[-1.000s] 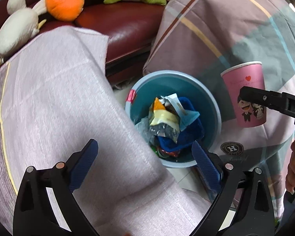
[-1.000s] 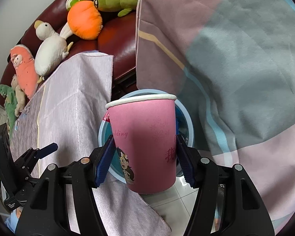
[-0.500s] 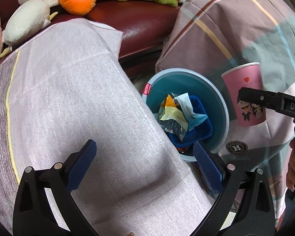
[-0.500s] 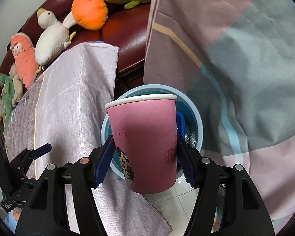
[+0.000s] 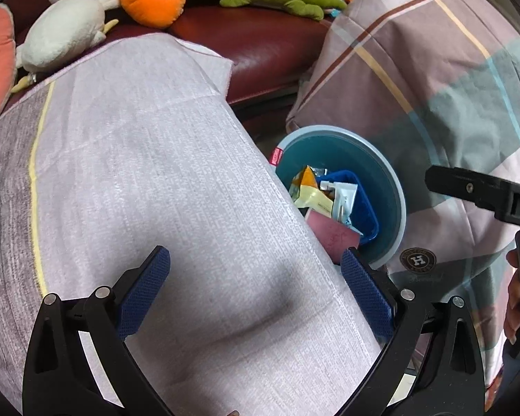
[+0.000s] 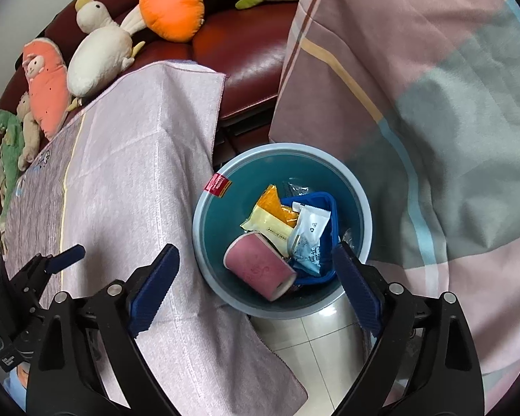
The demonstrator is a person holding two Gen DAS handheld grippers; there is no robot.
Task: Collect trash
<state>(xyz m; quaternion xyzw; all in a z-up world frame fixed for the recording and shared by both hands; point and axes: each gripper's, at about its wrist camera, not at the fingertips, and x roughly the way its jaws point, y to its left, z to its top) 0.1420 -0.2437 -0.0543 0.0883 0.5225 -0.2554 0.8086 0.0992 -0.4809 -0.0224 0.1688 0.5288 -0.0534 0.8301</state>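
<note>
The right tongs (image 6: 256, 274) have just opened; the pink cup (image 6: 258, 267) now lies in the bin (image 6: 204, 242).

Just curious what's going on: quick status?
Right gripper just opened, empty. Left gripper open, empty. Pink cup on its side in bin. Nothing blocking.

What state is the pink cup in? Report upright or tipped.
Tipped. The pink cup lies on its side inside the blue bin, resting on the wrappers, clear of the open right claw.
</note>
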